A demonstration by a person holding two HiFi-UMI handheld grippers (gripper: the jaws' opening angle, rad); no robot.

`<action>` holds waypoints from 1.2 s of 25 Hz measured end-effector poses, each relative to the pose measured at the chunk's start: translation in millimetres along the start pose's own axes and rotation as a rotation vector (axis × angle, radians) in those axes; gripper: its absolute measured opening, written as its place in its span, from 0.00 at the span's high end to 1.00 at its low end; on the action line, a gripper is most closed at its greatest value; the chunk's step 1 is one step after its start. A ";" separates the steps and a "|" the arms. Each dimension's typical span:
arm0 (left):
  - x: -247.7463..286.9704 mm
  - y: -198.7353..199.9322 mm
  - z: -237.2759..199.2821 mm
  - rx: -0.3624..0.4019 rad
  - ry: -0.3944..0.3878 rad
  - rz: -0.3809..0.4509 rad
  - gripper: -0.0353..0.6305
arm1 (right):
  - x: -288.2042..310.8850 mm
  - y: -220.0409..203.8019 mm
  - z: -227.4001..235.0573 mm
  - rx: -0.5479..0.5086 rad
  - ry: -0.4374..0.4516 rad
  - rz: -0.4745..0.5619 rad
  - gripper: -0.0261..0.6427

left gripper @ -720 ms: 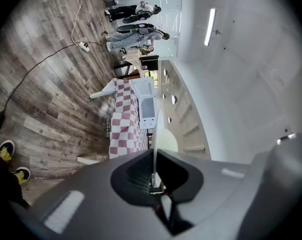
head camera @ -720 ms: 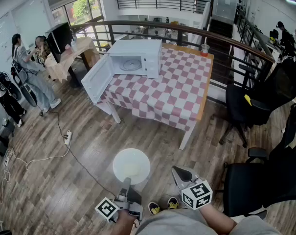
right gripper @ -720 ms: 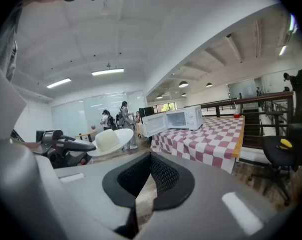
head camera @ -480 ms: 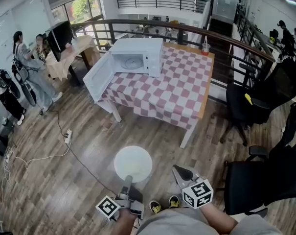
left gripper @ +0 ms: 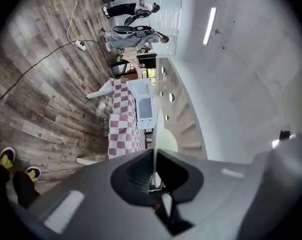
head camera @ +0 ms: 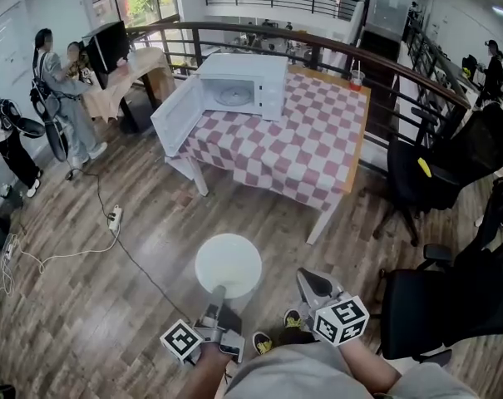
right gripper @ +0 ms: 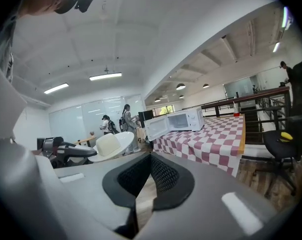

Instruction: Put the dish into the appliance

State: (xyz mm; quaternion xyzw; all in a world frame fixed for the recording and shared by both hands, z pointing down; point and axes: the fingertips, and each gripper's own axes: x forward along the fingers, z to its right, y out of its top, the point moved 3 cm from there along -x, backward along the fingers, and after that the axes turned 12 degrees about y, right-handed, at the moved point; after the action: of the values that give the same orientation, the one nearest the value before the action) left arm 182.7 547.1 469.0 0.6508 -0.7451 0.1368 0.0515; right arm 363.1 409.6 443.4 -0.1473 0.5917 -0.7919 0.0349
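A white dish [head camera: 228, 264] hangs level over the wooden floor, with my left gripper [head camera: 218, 293] shut on its near rim. In the left gripper view the dish [left gripper: 163, 141] shows edge-on, and the left gripper [left gripper: 154, 153] has its pads pinched on it. My right gripper [head camera: 304, 278] is shut beside it with nothing held; the right gripper [right gripper: 151, 155] has its tips together. The white microwave [head camera: 239, 86] stands on the checkered table [head camera: 309, 152] ahead, its door [head camera: 178, 115] swung open to the left, and it also shows in both gripper views [left gripper: 144, 104] [right gripper: 178, 120].
Black office chairs [head camera: 430, 177] [head camera: 451, 306] stand at the right. A railing [head camera: 318, 52] runs behind the table. A cable with a power strip [head camera: 114, 217] lies on the floor at the left. People [head camera: 64, 90] stand far left. A red cup [head camera: 357, 79] sits on the table's far corner.
The dish in my left gripper has shifted a little up the head view, toward the table. Both grippers keep their states.
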 end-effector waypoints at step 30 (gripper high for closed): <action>142.7 69.2 30.5 0.011 -0.025 0.010 0.92 | 123.1 46.9 99.7 -0.042 0.006 0.018 0.97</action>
State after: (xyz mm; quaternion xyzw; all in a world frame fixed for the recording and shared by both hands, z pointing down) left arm 96.6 410.5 466.7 0.6490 -0.7481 0.1330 0.0379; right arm 267.3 275.0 448.2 -0.1401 0.6095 -0.7794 0.0372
